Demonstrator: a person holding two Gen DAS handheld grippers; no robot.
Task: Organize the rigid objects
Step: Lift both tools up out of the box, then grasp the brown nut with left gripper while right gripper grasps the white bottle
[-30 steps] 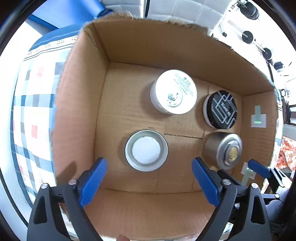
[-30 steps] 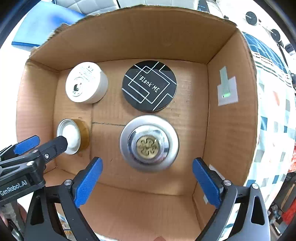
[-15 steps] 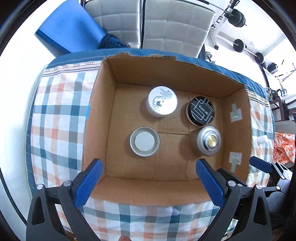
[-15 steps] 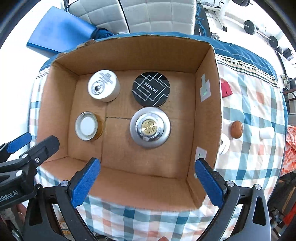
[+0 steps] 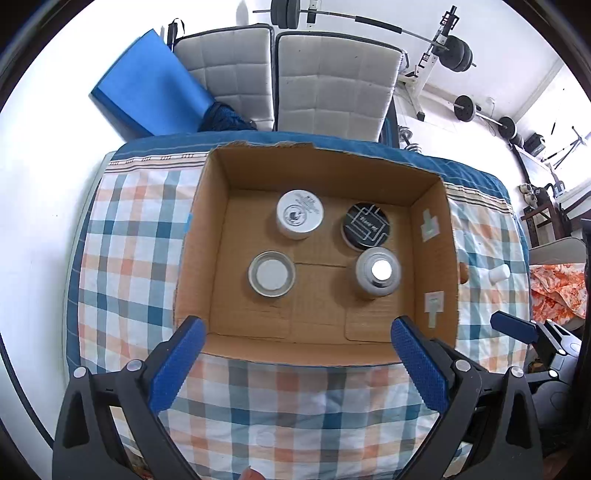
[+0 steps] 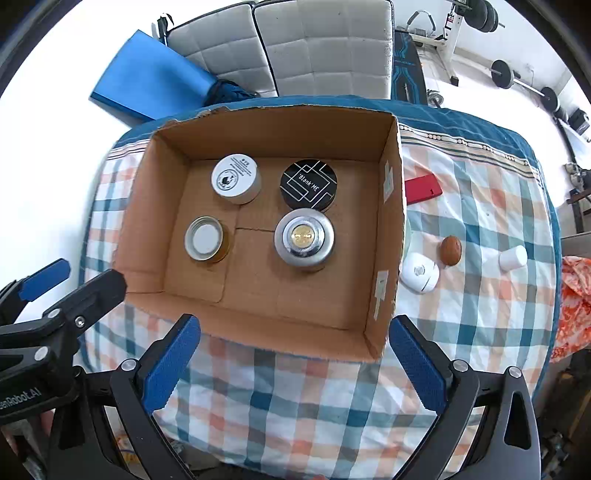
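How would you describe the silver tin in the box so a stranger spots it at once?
Find the cardboard box on the checked cloth. Four round containers sit inside; take the near right one. Only this silver tin has a gold centre.

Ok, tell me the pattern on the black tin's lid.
White angular lines around white lettering on the black tin; clearest in the right wrist view.

Left tongs (image 5: 295,350) gape empty above cardboard box (image 5: 199,240) holding four jars.

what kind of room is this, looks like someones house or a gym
Probably a room in a home that doubles as a gym: a barbell on a rack and loose weights stand by the wall, behind two padded chairs and a table with a checked cloth holding a cardboard box.
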